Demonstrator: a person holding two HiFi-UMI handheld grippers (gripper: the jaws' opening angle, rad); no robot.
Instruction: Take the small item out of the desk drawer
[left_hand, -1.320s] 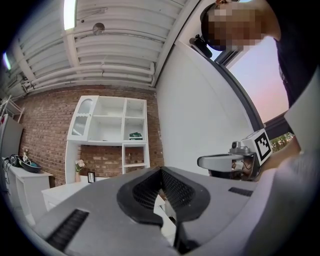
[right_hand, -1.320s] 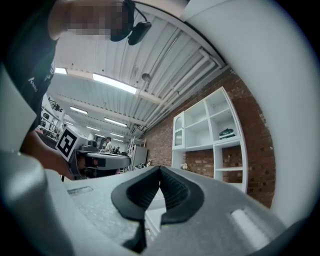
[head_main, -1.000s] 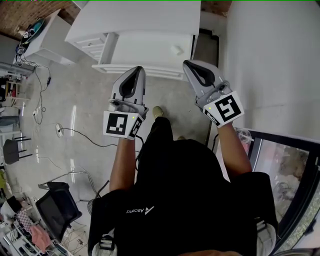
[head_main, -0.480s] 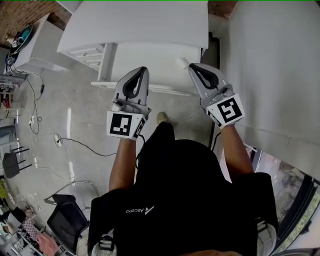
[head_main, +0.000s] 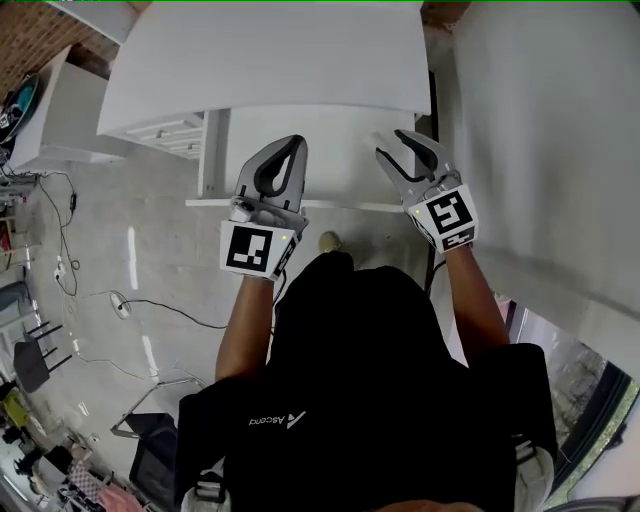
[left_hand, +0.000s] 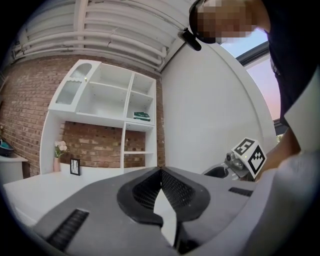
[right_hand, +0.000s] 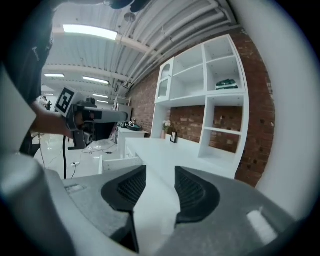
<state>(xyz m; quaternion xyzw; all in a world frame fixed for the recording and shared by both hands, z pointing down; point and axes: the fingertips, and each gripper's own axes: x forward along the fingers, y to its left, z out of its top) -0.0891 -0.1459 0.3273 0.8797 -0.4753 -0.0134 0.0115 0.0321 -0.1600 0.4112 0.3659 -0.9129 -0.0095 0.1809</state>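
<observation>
Cannot make out the small item inside the pulled-out drawer (head_main: 320, 165) at centre frame, below the white bench (head_main: 270, 60). Over the drawer's right side hangs the right gripper (head_main: 395, 140), fingers (right_hand: 125, 187) spreading with nothing between them; over its left, the left gripper (head_main: 292, 143), fingers pressed together, empty.

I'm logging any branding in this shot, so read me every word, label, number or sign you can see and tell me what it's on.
"Ascend": white print with a small logo on the person's black shirt, upside down in the head view; the last letters are uncertain.
Marker cubes: black-and-white code squares, no words.
Green shelved item and small standing frame: too small to read.
</observation>
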